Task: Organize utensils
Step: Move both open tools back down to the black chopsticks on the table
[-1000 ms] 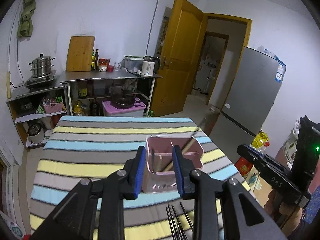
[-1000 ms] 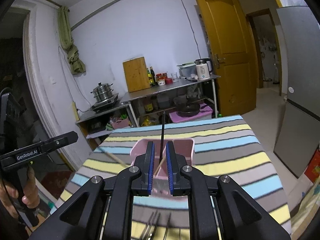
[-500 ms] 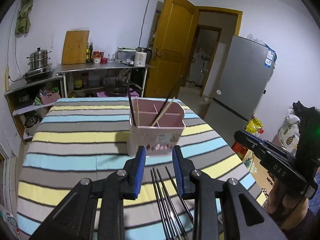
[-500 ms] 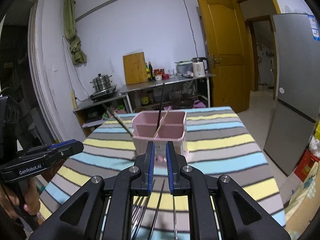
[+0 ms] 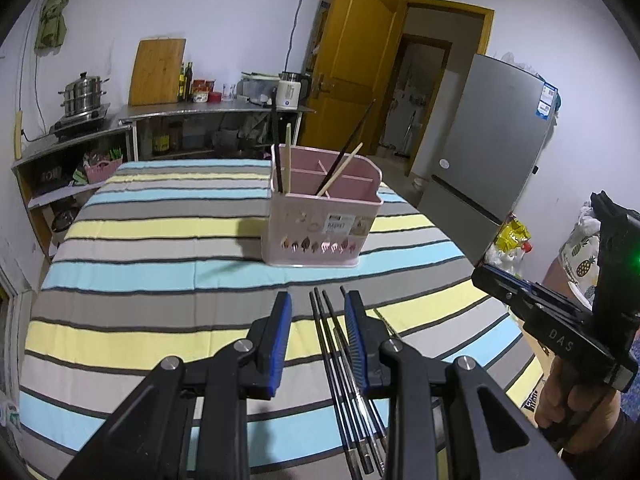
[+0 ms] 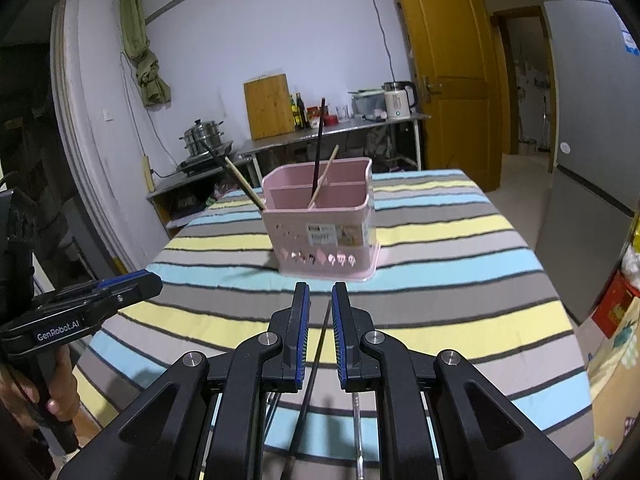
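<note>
A pink utensil holder (image 5: 320,216) stands on the striped tablecloth (image 5: 160,248); it also shows in the right wrist view (image 6: 320,216). Dark and wooden chopsticks (image 5: 340,164) lean in its compartments. Several dark chopsticks (image 5: 340,360) lie on the cloth near the front edge. My left gripper (image 5: 318,312) is open and empty, low over them. My right gripper (image 6: 320,304) is open with a narrow gap, over one dark chopstick (image 6: 316,356) that lies on the cloth between its fingers. The right gripper also shows in the left wrist view (image 5: 552,320).
A steel counter (image 5: 216,110) with a cutting board, bottles and kettle stands behind the table. A grey fridge (image 5: 488,140) and a yellow door (image 5: 352,68) are at the right. A stove with a pot (image 5: 82,96) is at the left.
Both grippers have pulled back from the holder and dropped low over the loose chopsticks. The black chopstick once in the right gripper now stands in the holder.
</note>
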A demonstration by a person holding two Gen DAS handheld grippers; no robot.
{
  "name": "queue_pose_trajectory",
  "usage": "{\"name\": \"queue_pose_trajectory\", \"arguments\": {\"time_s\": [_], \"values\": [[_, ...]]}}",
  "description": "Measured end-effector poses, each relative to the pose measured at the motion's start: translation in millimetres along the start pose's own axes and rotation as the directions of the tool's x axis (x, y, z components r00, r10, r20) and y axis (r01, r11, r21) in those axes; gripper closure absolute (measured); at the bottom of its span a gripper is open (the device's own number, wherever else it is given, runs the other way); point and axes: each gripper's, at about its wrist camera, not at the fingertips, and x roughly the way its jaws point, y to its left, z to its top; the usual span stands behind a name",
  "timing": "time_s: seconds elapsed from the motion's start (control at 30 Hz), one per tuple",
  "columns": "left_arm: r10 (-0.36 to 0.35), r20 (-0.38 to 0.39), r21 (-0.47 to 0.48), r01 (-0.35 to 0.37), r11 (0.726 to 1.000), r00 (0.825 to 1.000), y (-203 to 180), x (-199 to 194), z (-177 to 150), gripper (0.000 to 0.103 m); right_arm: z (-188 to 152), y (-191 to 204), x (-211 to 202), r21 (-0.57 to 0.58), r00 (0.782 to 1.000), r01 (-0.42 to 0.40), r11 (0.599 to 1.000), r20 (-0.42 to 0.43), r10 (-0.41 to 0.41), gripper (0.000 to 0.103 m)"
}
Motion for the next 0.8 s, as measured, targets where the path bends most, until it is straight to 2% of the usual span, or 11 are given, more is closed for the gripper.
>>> {"name": "queue_pose_trajectory", "arguments": {"time_s": [0.27,0.5,0.8], "values": [[-0.005,-0.081,-0.02,0.003,1.0,0.997,4,26,-16,0.074,-11,-1,20,0.014,0.998,-0.008,1.0,-0.059,0.009,0.092],[-0.01,-0.188,-0.022,0.006,1.0,0.982,5,66,-33,0.074,-21,-8,36,0.035,0.994,-0.004,0.999,-0.108,0.008,0.092],[0.002,-0.262,-0.02,-0.007,1.0,0.965,5,106,-38,0.074,-26,-15,51,0.051,0.989,-0.002,0.999,-0.146,0.009,0.092]]}}
